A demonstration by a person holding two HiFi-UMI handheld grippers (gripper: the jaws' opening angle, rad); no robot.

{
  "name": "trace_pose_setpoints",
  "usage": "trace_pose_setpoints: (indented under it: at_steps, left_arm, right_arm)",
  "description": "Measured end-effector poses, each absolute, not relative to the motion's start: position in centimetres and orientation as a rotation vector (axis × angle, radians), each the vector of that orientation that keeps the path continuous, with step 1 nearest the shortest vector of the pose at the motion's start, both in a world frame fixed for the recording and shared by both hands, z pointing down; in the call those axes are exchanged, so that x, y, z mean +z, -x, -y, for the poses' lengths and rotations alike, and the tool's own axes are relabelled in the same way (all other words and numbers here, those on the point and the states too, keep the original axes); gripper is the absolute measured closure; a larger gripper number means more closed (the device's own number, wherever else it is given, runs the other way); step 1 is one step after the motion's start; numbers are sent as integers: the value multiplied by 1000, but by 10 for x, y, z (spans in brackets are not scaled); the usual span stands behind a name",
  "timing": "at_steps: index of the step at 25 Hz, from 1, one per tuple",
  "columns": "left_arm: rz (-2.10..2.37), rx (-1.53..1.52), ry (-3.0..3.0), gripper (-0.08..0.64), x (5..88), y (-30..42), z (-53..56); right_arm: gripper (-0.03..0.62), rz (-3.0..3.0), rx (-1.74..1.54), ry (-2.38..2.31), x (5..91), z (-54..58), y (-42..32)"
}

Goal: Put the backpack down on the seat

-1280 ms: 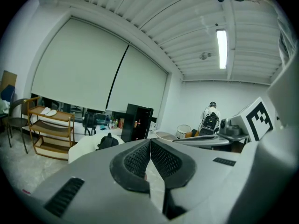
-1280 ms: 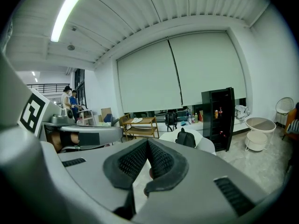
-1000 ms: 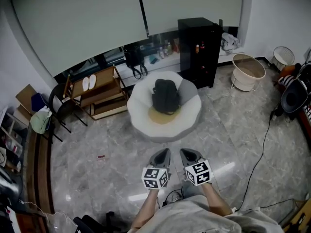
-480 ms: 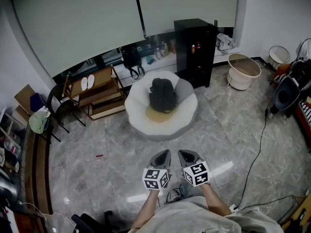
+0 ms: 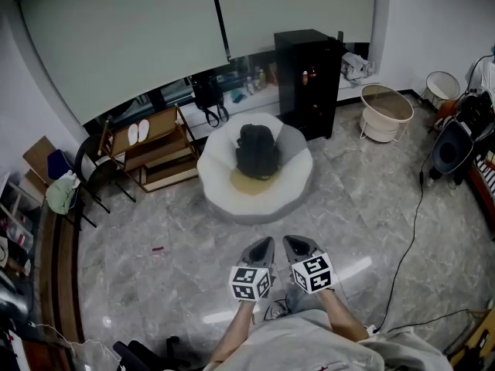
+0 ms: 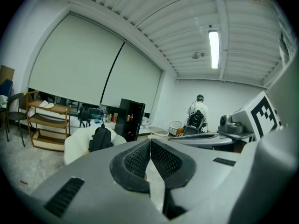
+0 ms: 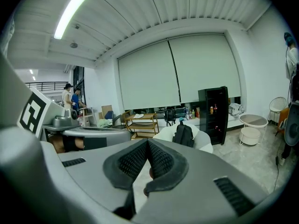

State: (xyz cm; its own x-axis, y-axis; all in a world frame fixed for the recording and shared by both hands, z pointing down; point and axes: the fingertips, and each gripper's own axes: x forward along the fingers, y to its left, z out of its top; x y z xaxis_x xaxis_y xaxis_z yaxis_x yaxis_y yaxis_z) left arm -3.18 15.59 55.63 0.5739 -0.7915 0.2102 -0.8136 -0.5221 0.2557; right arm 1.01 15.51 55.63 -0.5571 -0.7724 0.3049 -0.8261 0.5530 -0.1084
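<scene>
A black backpack (image 5: pixel 257 151) sits upright on the round white seat (image 5: pixel 255 195), leaning against its backrest. It also shows as the backpack (image 6: pixel 100 138) in the left gripper view and the backpack (image 7: pixel 183 134) in the right gripper view. Both grippers hang close to my body, well short of the seat. My left gripper (image 5: pixel 261 245) is shut with nothing between its jaws. My right gripper (image 5: pixel 295 244) is shut and empty too, side by side with the left one.
A black cabinet (image 5: pixel 307 77) stands behind the seat on the right, a wooden shelf rack (image 5: pixel 155 149) on the left. A white basket (image 5: pixel 385 114) sits at the right. A black cable (image 5: pixel 414 230) trails over the marble floor. People (image 7: pixel 71 97) stand farther off.
Both grippers stay shut and close together near my body. The view has shifted slightly, so the seat and backpack sit a little further left. The backpack has not moved on the seat.
</scene>
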Motion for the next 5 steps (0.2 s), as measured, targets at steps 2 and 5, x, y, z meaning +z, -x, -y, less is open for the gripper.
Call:
trace_pose_setpoints:
  at_steps: [2,5]
  left_arm:
    - [1315,98,-2482,529,556,31,-157]
    - [1314,102,-2479,529,555,30,-157]
  right_arm:
    - [566,2568,354,-1338,555,-155,-11]
    - [566,2565,357,-1337,555,-155,-13]
